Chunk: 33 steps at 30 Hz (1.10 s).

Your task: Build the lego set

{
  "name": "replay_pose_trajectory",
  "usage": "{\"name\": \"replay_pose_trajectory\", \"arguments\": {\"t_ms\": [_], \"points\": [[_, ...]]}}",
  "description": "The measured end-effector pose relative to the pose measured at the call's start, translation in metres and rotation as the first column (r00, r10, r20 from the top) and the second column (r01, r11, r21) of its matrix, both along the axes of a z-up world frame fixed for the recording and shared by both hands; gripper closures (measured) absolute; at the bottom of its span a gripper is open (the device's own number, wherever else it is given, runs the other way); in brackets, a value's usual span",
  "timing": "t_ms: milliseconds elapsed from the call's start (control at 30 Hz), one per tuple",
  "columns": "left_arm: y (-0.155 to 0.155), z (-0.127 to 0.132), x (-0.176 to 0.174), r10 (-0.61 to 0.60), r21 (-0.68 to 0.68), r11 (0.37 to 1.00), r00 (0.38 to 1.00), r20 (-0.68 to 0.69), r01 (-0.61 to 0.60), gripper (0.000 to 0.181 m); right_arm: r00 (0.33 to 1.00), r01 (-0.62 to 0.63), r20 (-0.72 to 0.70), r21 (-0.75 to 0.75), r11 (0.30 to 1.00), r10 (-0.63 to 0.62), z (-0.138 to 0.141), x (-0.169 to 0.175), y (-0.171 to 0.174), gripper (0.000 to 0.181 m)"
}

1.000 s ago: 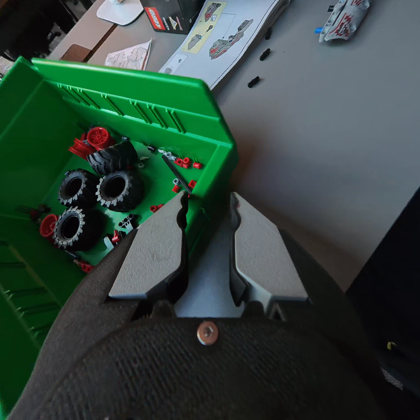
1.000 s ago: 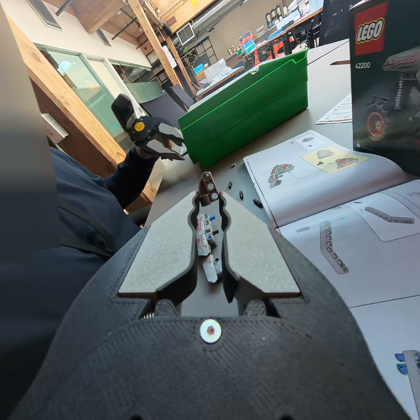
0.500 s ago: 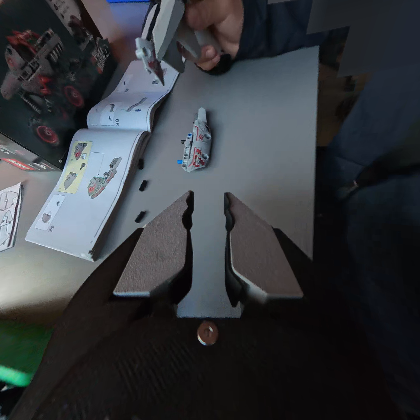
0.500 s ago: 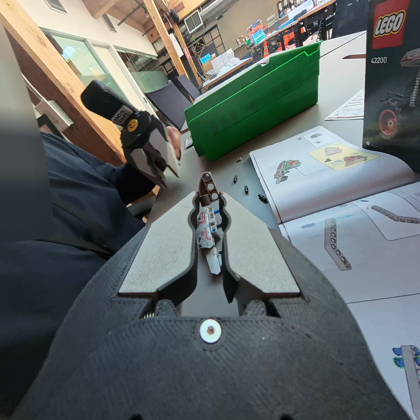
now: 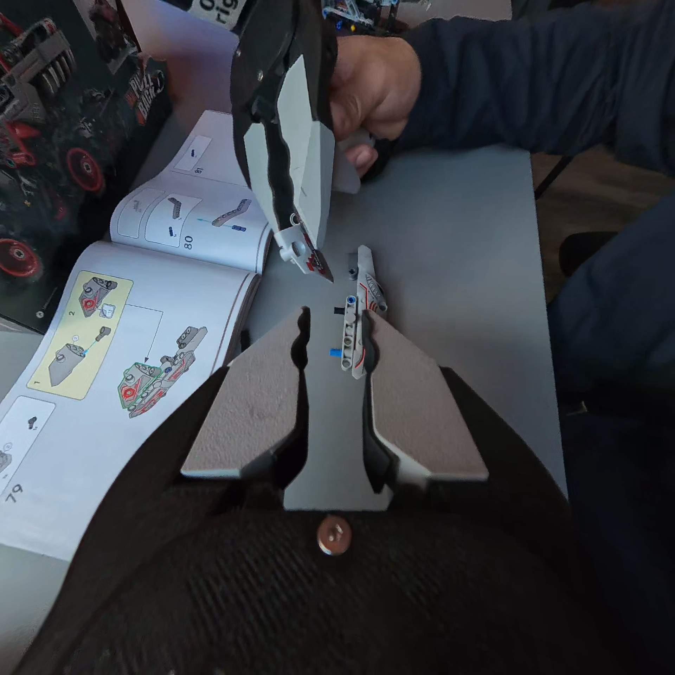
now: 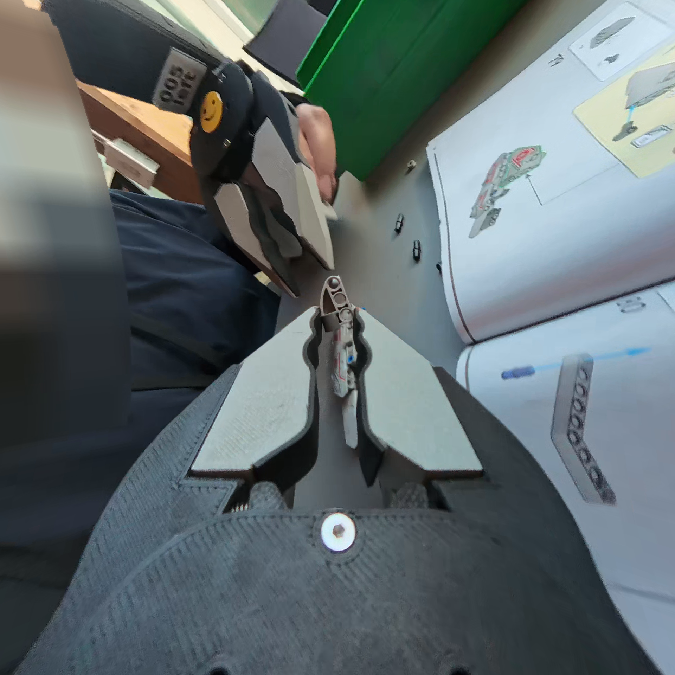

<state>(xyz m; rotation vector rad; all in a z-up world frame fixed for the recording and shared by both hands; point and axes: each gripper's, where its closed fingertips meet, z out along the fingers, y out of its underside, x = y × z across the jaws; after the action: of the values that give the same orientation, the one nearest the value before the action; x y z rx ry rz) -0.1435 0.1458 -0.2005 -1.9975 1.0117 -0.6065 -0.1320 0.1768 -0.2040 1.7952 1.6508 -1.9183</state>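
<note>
Left gripper (image 5: 334,321): jaws parted by a moderate gap, holding nothing, poised above the grey table (image 5: 456,226); right fingertip (image 5: 369,321) over the edge of the grey lego sub-assembly (image 5: 356,328).
Grey lego sub-assembly: lying flat on table, red markings, blue pin on left side.
Right gripper (image 6: 336,319): jaws closed on a small grey panel piece (image 6: 336,299), tip protruding beyond the fingers, just beyond the sub-assembly.
Instruction booklet (image 5: 153,328): open, left of both grippers.
Black pins (image 6: 415,249): loose, beside booklet edge.
Green bin (image 6: 394,73): far, behind booklet.
Set box (image 5: 65,120): far left.
</note>
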Motion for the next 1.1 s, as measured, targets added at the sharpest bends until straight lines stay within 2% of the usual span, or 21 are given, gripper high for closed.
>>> {"name": "replay_pose_trajectory", "arguments": {"t_ms": [33,200,367,433,467,600,733,900,1100], "points": [[0.001,-0.002,0.001,0.001,-0.014,1.0,1.0,0.013,-0.001,0.155,1.0,-0.011,-0.007,-0.022,1.0,0.011,0.003,-0.003,-0.001,0.169],[0.002,-0.017,0.0,0.022,-0.064,0.998,0.999,0.047,-0.019,0.156,0.999,-0.042,-0.01,-0.055,0.998,0.041,0.003,-0.014,-0.01,0.169],[-0.001,-0.015,0.005,0.015,-0.116,0.993,0.99,0.14,0.001,0.159,0.998,-0.051,-0.032,-0.036,0.998,0.05,0.003,-0.02,-0.021,0.169],[-0.003,-0.013,0.007,0.004,-0.126,0.992,0.986,0.165,0.017,0.165,0.998,-0.037,-0.048,-0.021,0.999,0.036,0.005,-0.023,-0.023,0.169],[-0.004,-0.012,0.007,0.002,-0.122,0.992,0.985,0.173,0.019,0.173,0.997,-0.043,-0.062,-0.023,0.999,0.042,0.008,-0.023,-0.025,0.169],[-0.007,-0.013,0.011,-0.007,-0.133,0.991,0.982,0.186,0.033,0.181,0.994,-0.014,-0.105,-0.023,1.0,0.012,0.016,-0.027,-0.025,0.169],[-0.007,-0.011,0.011,-0.004,-0.115,0.993,0.983,0.184,0.025,0.181,0.993,-0.022,-0.115,-0.044,0.999,0.016,0.018,-0.026,-0.027,0.169],[-0.008,-0.02,0.001,0.013,-0.159,0.987,0.988,0.153,0.012,0.162,0.994,-0.024,-0.103,-0.02,1.0,0.021,0.015,-0.023,-0.026,0.169],[-0.003,-0.003,-0.009,0.049,-0.128,0.992,0.972,0.23,-0.02,0.158,0.997,-0.013,-0.08,0.043,0.999,0.017,0.008,-0.019,-0.03,0.169]]}}
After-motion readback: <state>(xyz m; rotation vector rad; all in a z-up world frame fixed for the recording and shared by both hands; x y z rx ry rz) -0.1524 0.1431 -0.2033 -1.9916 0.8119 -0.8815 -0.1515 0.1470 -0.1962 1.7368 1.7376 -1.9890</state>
